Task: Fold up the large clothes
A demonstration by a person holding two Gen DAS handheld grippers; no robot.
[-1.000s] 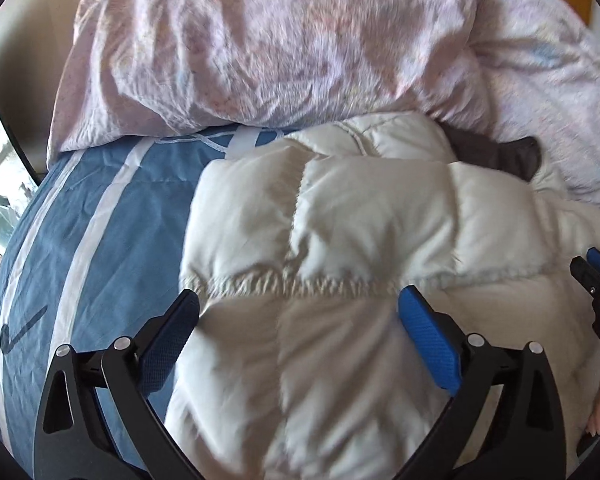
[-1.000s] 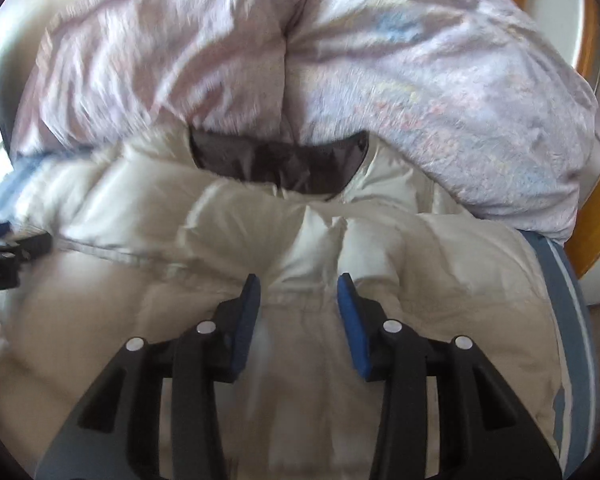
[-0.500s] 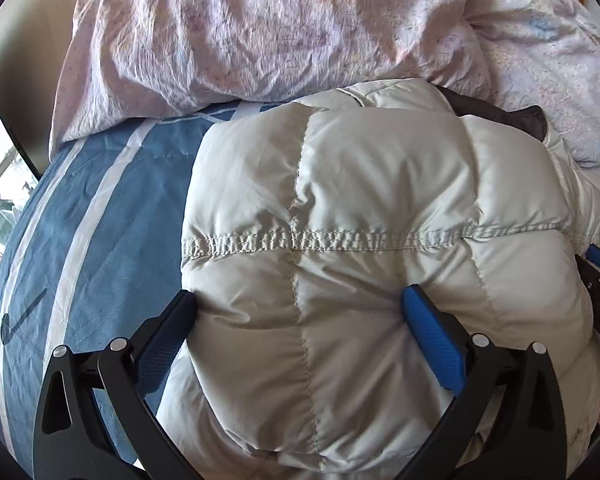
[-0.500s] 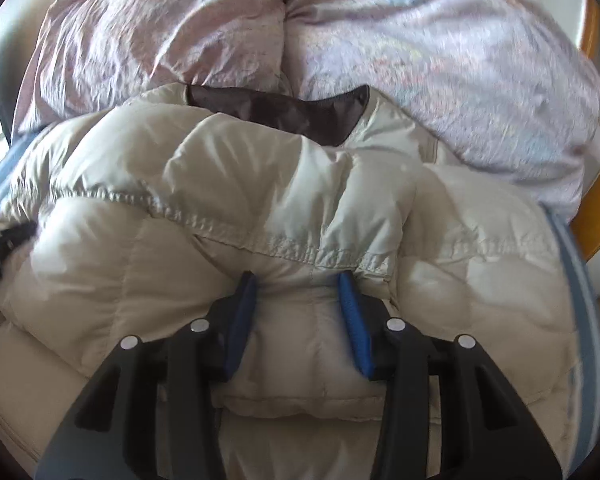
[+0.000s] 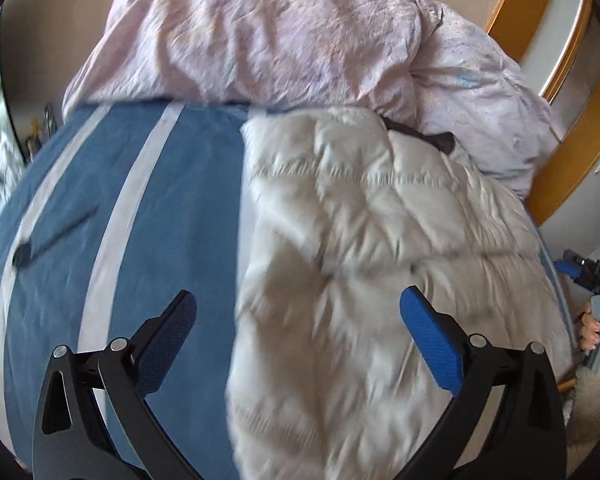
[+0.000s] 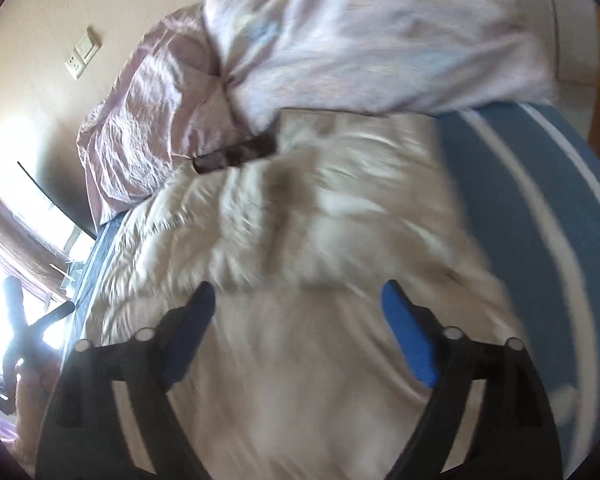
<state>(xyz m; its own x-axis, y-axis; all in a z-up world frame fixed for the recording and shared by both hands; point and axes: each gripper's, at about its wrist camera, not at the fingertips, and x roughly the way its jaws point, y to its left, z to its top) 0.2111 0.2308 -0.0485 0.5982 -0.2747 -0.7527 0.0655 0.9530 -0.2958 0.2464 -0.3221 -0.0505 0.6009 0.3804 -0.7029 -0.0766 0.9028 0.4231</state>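
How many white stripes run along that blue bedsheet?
3 on the blue bedsheet in the left camera: one by its left edge, one mid-sheet, one bordering the cream puffer jacket. The jacket may hide more.

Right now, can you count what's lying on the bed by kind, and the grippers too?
Puffer jacket: 1
Pink duvet: 1
Blue striped bed sheet: 1
Grippers: 2, the left gripper and the right gripper, both open
Total: 5
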